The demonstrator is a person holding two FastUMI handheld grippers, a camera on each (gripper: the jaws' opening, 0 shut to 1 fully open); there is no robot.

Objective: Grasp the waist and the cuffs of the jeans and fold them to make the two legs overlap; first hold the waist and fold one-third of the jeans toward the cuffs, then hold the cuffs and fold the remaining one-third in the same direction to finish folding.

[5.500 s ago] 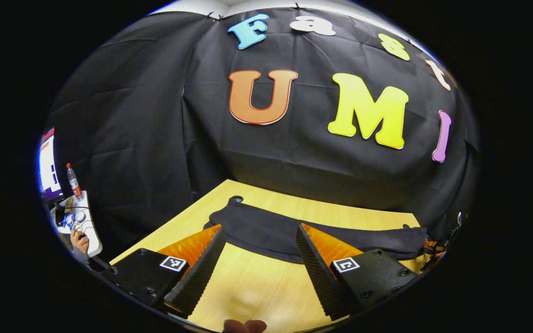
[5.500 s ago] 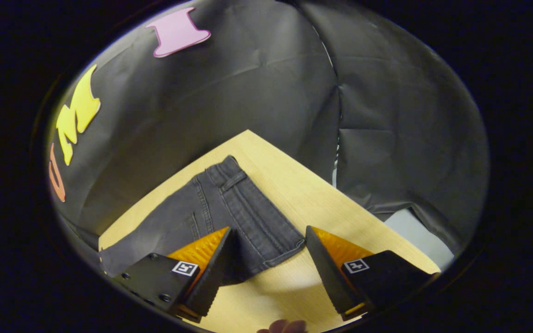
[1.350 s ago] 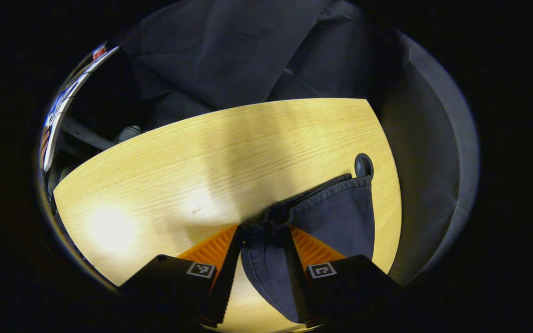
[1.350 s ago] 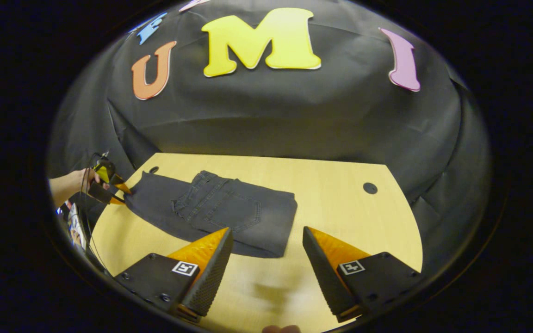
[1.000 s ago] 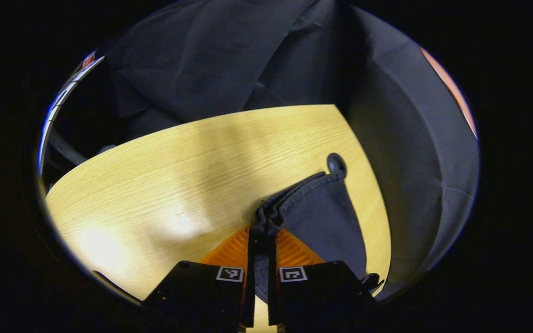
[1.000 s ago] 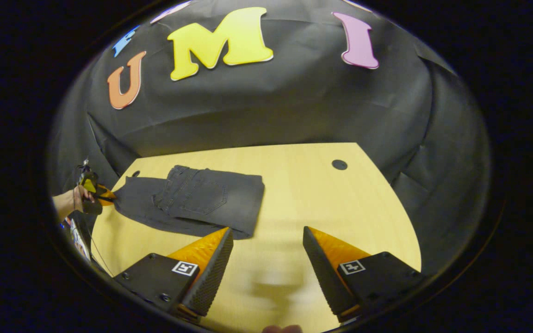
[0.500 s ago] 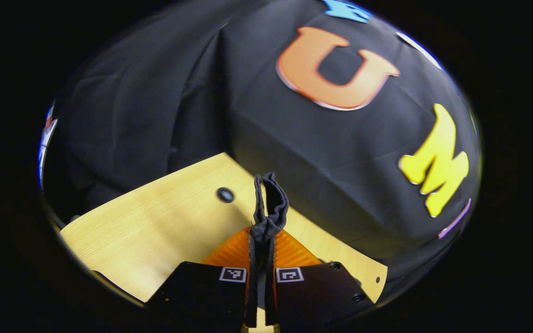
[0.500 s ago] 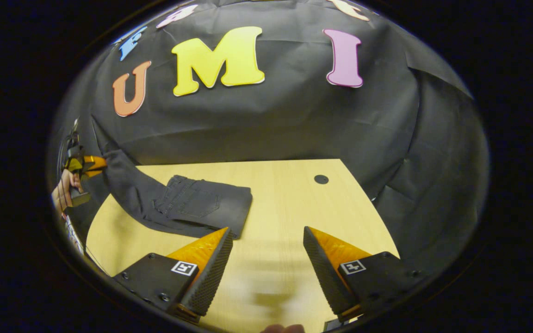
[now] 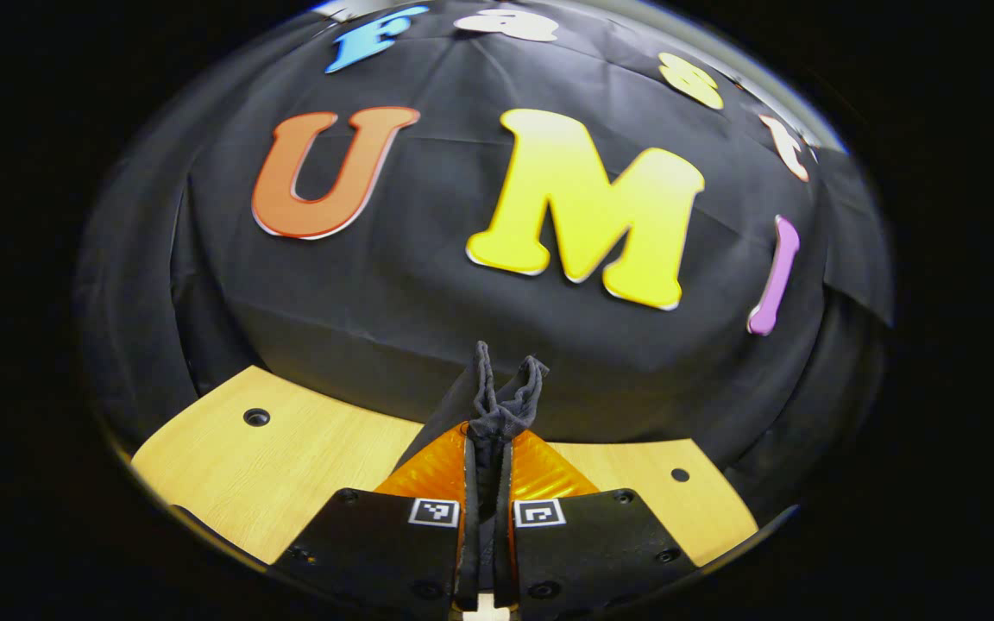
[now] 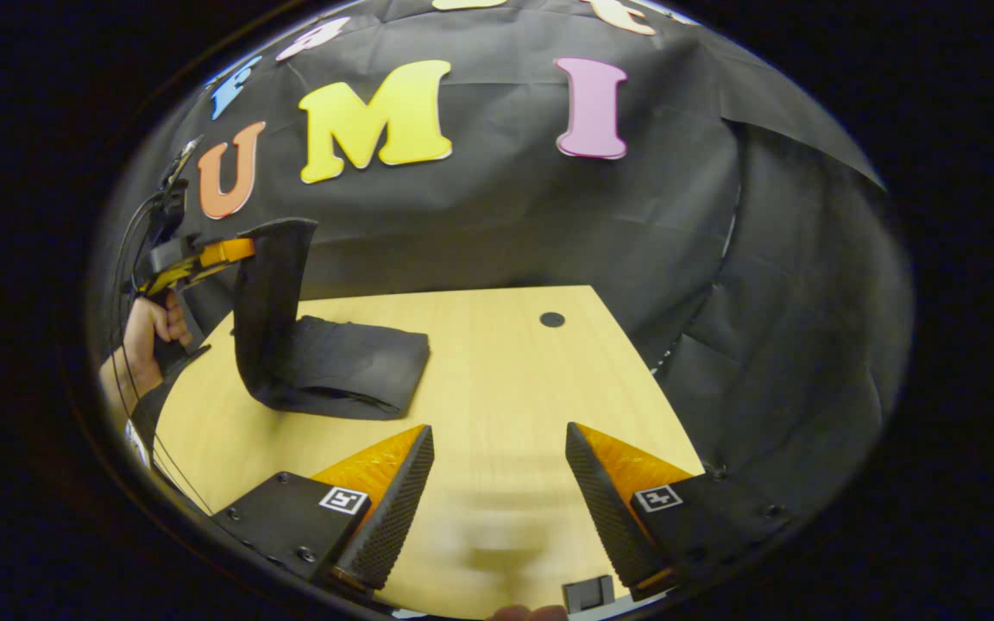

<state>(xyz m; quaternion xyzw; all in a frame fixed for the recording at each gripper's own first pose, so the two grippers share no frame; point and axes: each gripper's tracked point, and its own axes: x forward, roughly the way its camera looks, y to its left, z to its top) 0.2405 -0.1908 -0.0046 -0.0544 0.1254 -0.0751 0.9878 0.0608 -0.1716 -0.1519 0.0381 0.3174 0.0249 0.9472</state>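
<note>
In the left gripper view, the left gripper (image 9: pixel 487 448) has its fingers pressed together on a bunched edge of the dark jeans (image 9: pixel 497 401), the cloth poking up past the tips above the pale wooden worktop (image 9: pixel 307 457). In the right gripper view that same left gripper (image 10: pixel 204 256) sits at the far left, raised off the worktop (image 10: pixel 497 379), with a hand (image 10: pixel 147 332) gripping its handle. From it the jeans (image 10: pixel 307 345) hang down in a near-upright flap, and the rest lies as a flat folded stack on the left part of the worktop. The right gripper (image 10: pixel 497 483) hovers over the near edge, fingers spread wide with nothing between them, well apart from the jeans. A small round hole (image 10: pixel 552 319) marks the far side of the worktop.
</note>
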